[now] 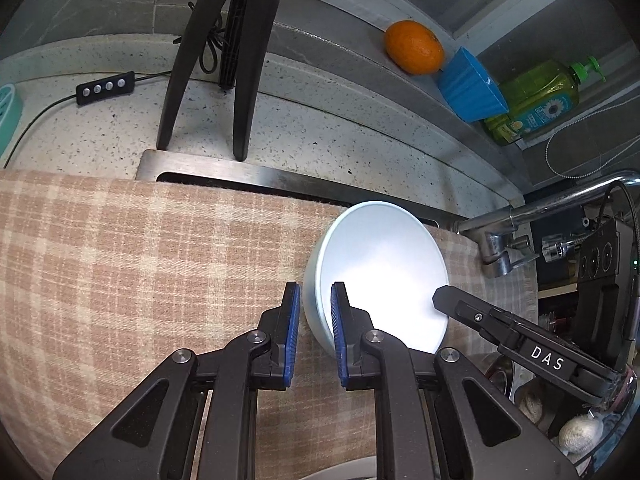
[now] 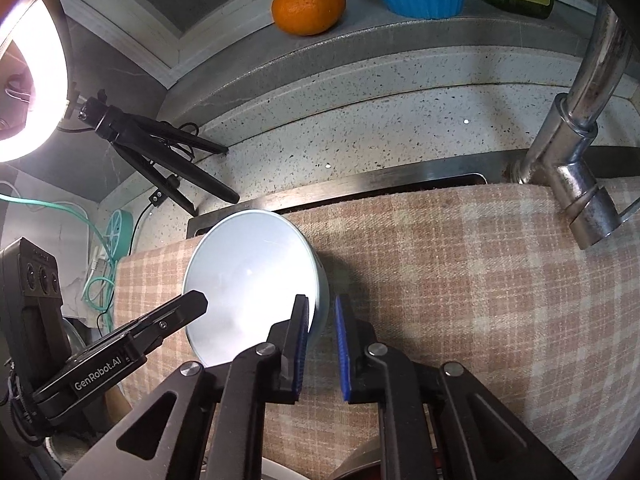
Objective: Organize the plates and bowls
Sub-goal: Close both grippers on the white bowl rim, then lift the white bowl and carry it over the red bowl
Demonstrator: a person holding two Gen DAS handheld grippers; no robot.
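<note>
A pale blue bowl (image 1: 384,264) hangs just above the checked cloth (image 1: 140,260), held between both grippers. My left gripper (image 1: 316,308) is shut on its left rim, one blue pad inside the bowl and one outside. In the right wrist view the same bowl (image 2: 248,264) sits left of centre, and my right gripper (image 2: 320,312) is shut on the opposite rim, with the wall between its pads. Each view shows a black finger of the other gripper reaching over the bowl's edge. The bowl's inside is bare and glares under the lamp.
The cloth covers the sink. A steel faucet (image 2: 576,152) rises at its right end. On the ledge behind are an orange (image 1: 414,46), a blue fluted cup (image 1: 468,86) and a green soap bottle (image 1: 536,100). A black tripod (image 1: 224,60) with a ring light (image 2: 28,80) stands on the counter.
</note>
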